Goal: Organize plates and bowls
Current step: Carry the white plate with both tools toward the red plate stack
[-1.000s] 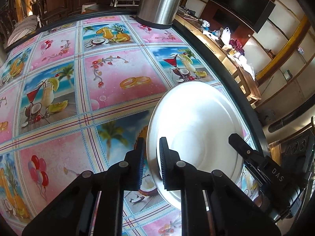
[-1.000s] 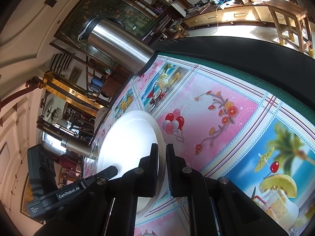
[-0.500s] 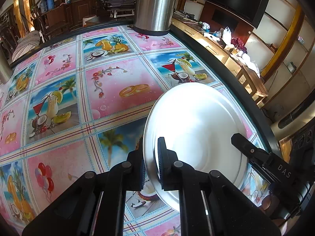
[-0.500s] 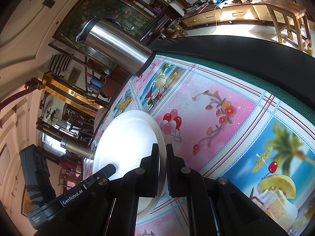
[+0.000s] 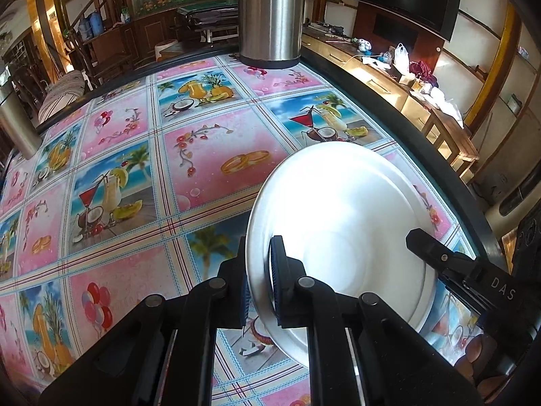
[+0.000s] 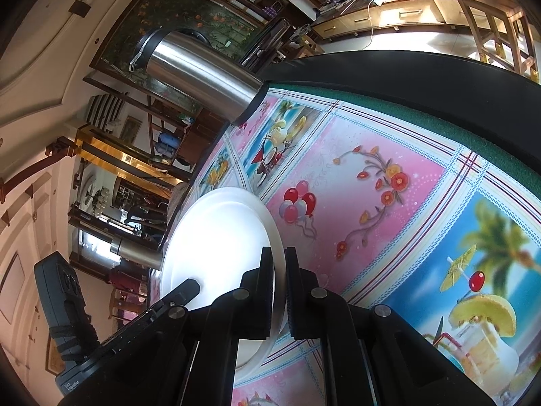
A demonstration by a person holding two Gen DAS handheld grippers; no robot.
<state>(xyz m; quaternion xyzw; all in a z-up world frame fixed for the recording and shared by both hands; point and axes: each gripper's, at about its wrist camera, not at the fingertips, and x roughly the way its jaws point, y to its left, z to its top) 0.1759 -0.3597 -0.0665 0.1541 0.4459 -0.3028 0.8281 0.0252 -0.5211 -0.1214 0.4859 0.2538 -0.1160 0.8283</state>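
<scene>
- Plate (image 5: 341,237), a plain steel one, hangs tilted above the patterned tablecloth (image 5: 203,149), pinched at opposite edges: the left gripper (image 5: 258,274) has its narrow jaws closed on the near rim, and the right gripper (image 6: 279,284) grips the rim on the other side.
- Steady carrying looks to depend on both grippers moving as one; if either leads, the thin rim could twist or slip out of the pads.
- Levelling the plate before lowering it, and releasing only once it rests flat, seems the safer course.
- Steel flask (image 5: 270,13) stands at the far edge of the table, well apart from the plate and cut off at the top in the left view.
- Glare whitens the plate's face in both views, hiding any detail of its surface.
- No bowls or other plates are in sight, and where this one is meant to go cannot be told.
- A second steel cylinder (image 5: 15,125) at the left edge is partly cropped.
</scene>
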